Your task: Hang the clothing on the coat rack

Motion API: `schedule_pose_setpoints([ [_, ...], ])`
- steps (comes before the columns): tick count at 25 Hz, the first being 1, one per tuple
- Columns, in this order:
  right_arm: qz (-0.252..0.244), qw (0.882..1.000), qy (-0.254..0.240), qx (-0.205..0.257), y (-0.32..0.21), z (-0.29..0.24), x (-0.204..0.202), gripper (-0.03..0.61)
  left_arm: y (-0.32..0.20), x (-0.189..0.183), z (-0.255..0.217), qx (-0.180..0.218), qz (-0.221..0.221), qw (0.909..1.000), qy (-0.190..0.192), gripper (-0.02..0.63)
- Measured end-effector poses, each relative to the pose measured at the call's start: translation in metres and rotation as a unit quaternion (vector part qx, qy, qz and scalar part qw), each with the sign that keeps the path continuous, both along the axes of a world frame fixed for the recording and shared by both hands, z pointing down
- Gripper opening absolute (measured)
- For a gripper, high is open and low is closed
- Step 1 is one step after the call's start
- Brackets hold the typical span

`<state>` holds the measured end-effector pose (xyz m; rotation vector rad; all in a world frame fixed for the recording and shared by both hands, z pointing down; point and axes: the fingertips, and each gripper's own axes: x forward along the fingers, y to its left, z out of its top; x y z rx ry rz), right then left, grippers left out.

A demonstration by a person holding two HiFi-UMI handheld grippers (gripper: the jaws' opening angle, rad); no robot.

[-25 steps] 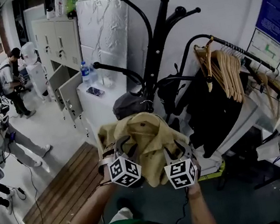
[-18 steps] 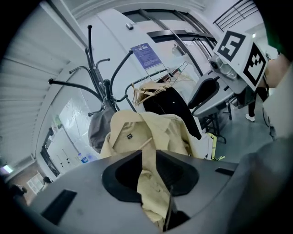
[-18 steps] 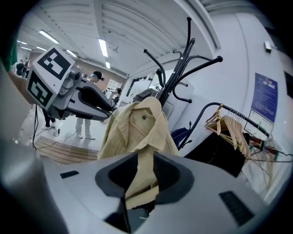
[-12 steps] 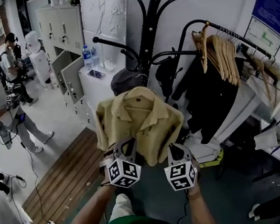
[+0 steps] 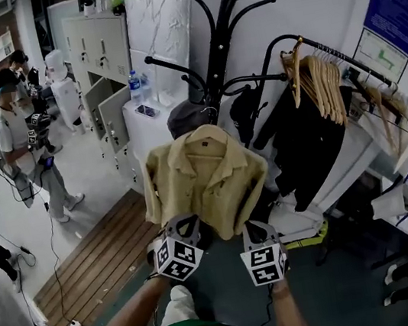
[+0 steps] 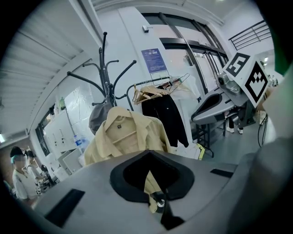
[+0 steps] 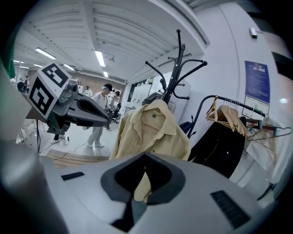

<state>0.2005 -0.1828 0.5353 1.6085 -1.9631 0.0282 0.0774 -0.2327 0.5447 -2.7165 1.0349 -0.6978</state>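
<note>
The only writing is showing on a blue poster (image 5: 394, 3) on the white wall and on a small dark label inside the collar of the tan shirt (image 5: 205, 177); both are too small to read. The shirt is hanging by its collar from a lower hook of the black coat rack (image 5: 219, 47), just beside a grey cap (image 5: 184, 115). The left gripper (image 5: 183, 224) and right gripper (image 5: 255, 229) are hovering below the shirt's hem, each with its jaws pressed together and gripping nothing. A rail of wooden hangers (image 5: 322, 84) is standing to the right, and white lockers (image 5: 97, 56) and a wooden floor panel (image 5: 90, 270) are lying to the left.
</note>
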Motion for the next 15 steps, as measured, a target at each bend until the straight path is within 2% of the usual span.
schedule_pose_setpoints([
  [6, -0.003, 1.0, -0.022, -0.007, 0.017, 0.008, -0.01, 0.008, 0.017, -0.01, 0.004, -0.031, 0.002, 0.9991, 0.027, 0.005],
  [15, 0.002, 0.999, -0.047, -0.014, 0.033, 0.013, -0.024, 0.008, 0.036, -0.021, 0.012, -0.043, 0.005, 0.9985, 0.035, 0.005],
])
